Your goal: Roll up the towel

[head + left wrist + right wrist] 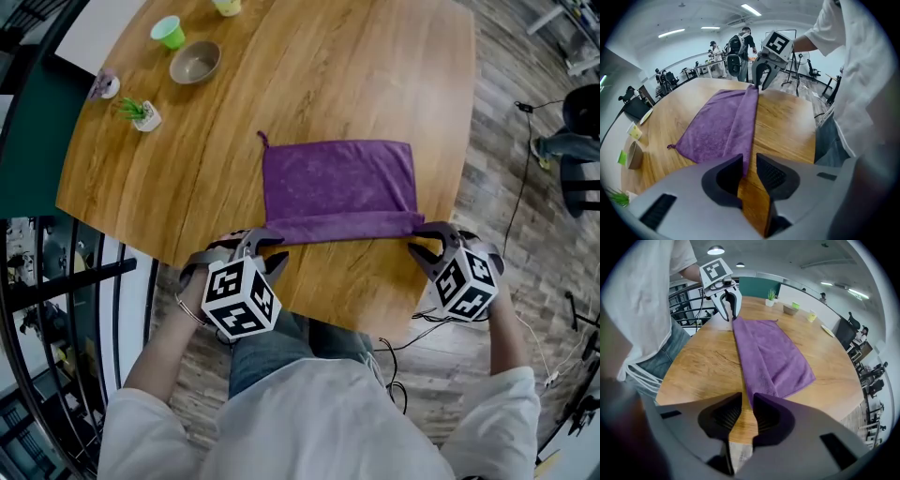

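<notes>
At the near edge of the wooden worktop, the purple towel lies flat, its near hem turned over into a narrow fold.

- **Axis:** the fold runs crosswise in front of the person, from one tool to the other. The flat remainder of the towel lies beyond it, on the side away from the person.
- **Left tool:** it stands at the left end of the fold, pointing steeply down. Its jaws are a narrow way apart. The towel's end reaches the mouth beside one jaw and bare wood shows in the gap, so nothing is clamped.
- **Right tool:** it stands at the right end in the same condition, jaws slightly apart. The towel's corner is at one jaw tip and is not gripped.
- **Assessment:** neither hand is nearer, as each tool sits at its own end. The next turn must carry the fold away from the person, square to its axis. Both ends will need re-gripping first, and uneven travel would skew the roll.
</notes>
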